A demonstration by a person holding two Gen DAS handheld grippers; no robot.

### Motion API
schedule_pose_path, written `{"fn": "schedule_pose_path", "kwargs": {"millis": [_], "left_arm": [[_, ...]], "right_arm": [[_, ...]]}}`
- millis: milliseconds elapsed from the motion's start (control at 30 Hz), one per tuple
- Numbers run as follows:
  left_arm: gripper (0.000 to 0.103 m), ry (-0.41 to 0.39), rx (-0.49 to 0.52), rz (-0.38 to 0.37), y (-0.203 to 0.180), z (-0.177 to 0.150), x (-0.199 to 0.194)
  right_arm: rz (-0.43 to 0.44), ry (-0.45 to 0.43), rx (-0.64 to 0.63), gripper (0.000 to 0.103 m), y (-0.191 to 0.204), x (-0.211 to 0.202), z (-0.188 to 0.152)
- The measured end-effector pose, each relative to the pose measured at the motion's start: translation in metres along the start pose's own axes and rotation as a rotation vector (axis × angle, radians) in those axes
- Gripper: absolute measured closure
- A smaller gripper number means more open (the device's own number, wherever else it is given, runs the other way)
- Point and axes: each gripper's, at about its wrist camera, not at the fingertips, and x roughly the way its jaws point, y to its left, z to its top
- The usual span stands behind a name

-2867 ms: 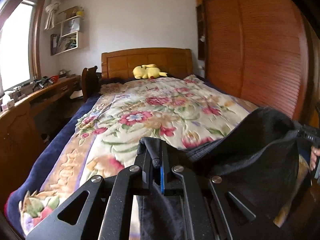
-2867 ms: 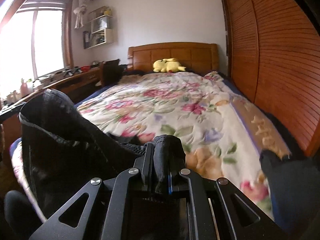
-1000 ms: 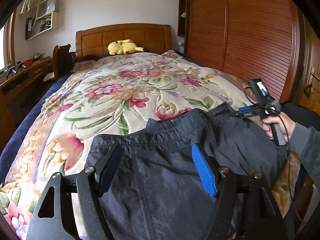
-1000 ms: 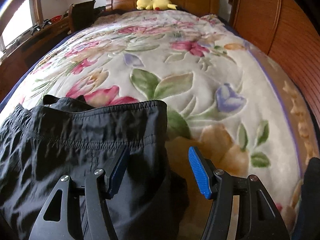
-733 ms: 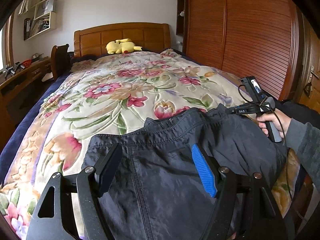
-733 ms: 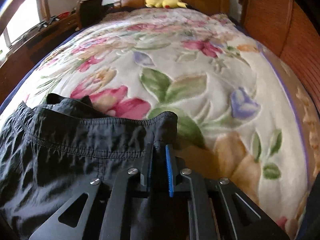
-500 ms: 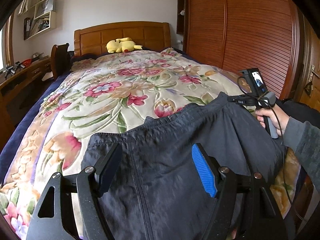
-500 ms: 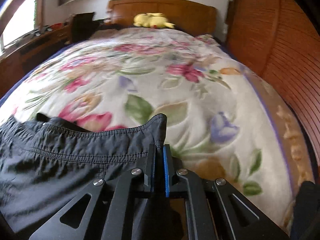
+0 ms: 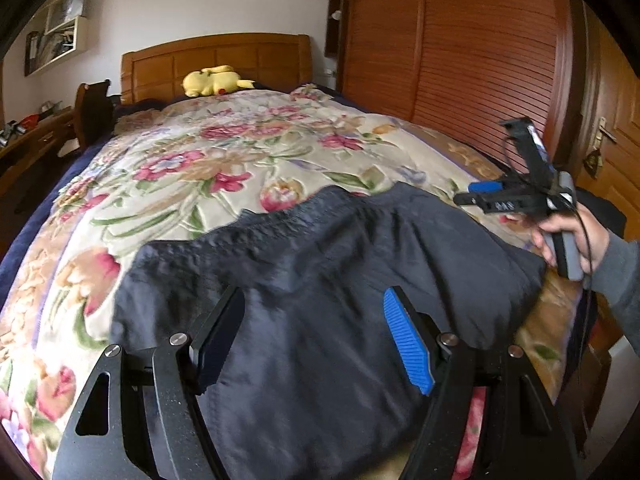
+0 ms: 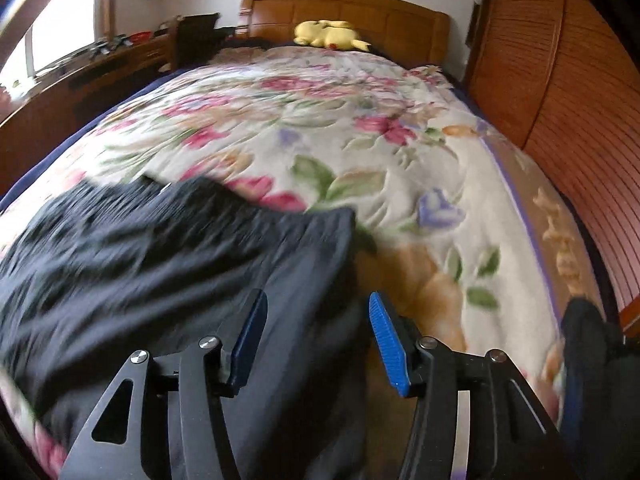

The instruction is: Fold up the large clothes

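Note:
Black trousers [image 9: 320,264] lie spread over the near end of a floral bedspread [image 9: 240,148], waistband toward the headboard. My left gripper [image 9: 314,334] hovers open above the cloth with nothing between its pads. In the left wrist view a hand holds the right gripper [image 9: 486,194] just beyond the trousers' right waist corner. In the right wrist view the trousers [image 10: 160,248] look blurred, and my right gripper [image 10: 316,338] has its jaws opening above their right edge, not gripping the cloth.
A yellow plush toy [image 9: 214,80] rests by the wooden headboard [image 9: 216,60]. A slatted wooden wardrobe [image 9: 460,52] runs along the right of the bed. A desk [image 10: 80,80] and chair [image 9: 92,108] stand at the left. Another dark garment [image 10: 588,344] sits at the bed's right corner.
My right gripper shut on the waistband corner, lifted and pulled it, then let go and drew back to the right. The trousers settled flatter. My left gripper stayed open and shifted slightly.

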Motion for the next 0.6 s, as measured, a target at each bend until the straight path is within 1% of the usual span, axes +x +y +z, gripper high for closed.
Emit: {"fn": "schedule_pose_path", "kwargs": {"millis": [133,233,300,367,600], "left_arm": [[0.030,0.018,0.016,-0.026,-0.015,-0.008,0.001],[0.030,0.031,0.023,-0.037,-0.023,-0.014,0.002],[0.030,0.039,0.028,-0.040,-0.028,-0.016,0.003],[0.030,0.043,0.032,-0.042,-0.031,-0.019,0.003],[0.030,0.069,0.029,-0.037,-0.035,-0.030,0.006]], "right_arm": [[0.028,0.008,0.001,0.048,0.007,-0.028,-0.039],[0.033,0.024,0.031,0.048,0.003,-0.045,-0.065],[0.037,0.029,0.054,0.046,-0.001,-0.053,-0.078],[0.033,0.039,0.069,0.043,-0.007,-0.056,-0.084],[-0.019,0.084,0.104,0.040,-0.018,-0.061,-0.102]]}}
